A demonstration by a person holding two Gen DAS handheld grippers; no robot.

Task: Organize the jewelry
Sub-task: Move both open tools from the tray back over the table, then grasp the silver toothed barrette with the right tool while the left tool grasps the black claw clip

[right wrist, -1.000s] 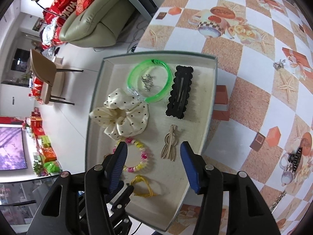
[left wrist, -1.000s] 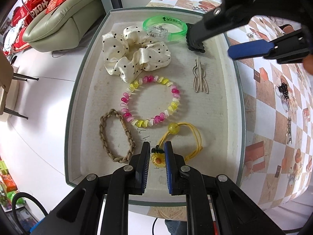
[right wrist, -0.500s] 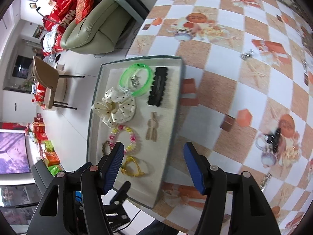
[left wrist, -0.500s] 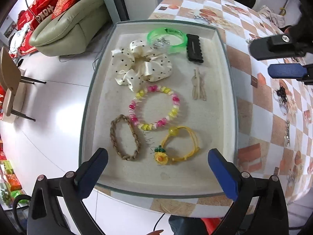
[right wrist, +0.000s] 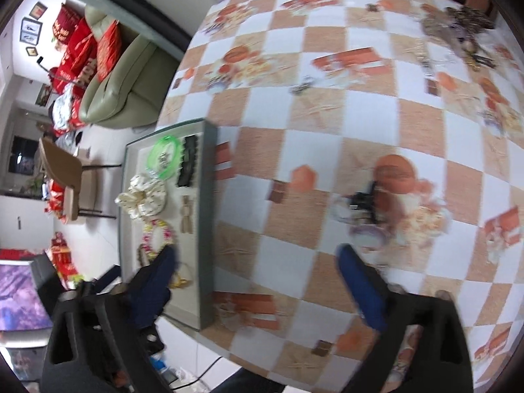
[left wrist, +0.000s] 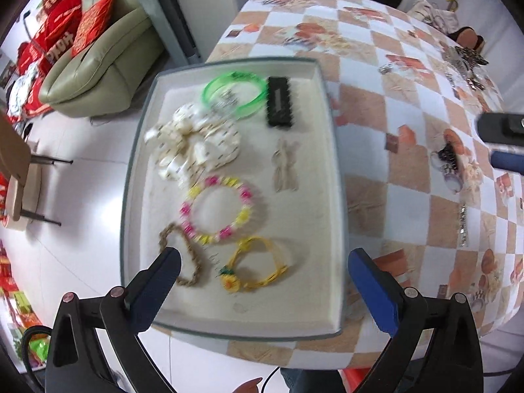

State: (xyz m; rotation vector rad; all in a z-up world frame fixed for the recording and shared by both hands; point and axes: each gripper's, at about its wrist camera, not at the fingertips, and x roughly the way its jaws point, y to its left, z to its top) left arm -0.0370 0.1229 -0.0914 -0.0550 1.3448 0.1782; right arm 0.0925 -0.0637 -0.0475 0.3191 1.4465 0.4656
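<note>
1. Left gripper point(left wrist: 262, 281): jaws spread fully wide, nothing pinched. It hangs above the near edge of the tray point(left wrist: 327, 104), with the yellow cord bracelet point(left wrist: 255, 268) lying on the tray floor in the gap between the fingers, not touched.
2. Right gripper point(right wrist: 255, 275): jaws opening, empty. It hangs over the table point(right wrist: 360, 124), right of the tray's right wall.
3. Tray contents, far edge to near edge: green bangle point(left wrist: 234, 93) and black hair clip point(left wrist: 278, 101) side by side; polka-dot scrunchie point(left wrist: 193, 144) toward the left wall; beige clip point(left wrist: 285, 163) toward the right wall; pink-and-yellow bead bracelet point(left wrist: 217, 209) mid-tray; braided brown band point(left wrist: 183, 255) at the near left.
4. Still loose on the table: a small black claw clip point(right wrist: 363, 201), ahead of the right gripper and slightly right of its jaw gap; a further pile at the far right corner, too blurred to identify.
5. Judgement: the claw clip looks like the next pick.
6. Risk: both views are motion-blurred, so a fast approach may close off-centre and skid the clip along the tablecloth.
7. Risk: the busy tablecloth print hides small pieces; one could be missed.
8. Risk: the tray sits at the table's near edge, so a knock from either gripper could shift it off.
</note>
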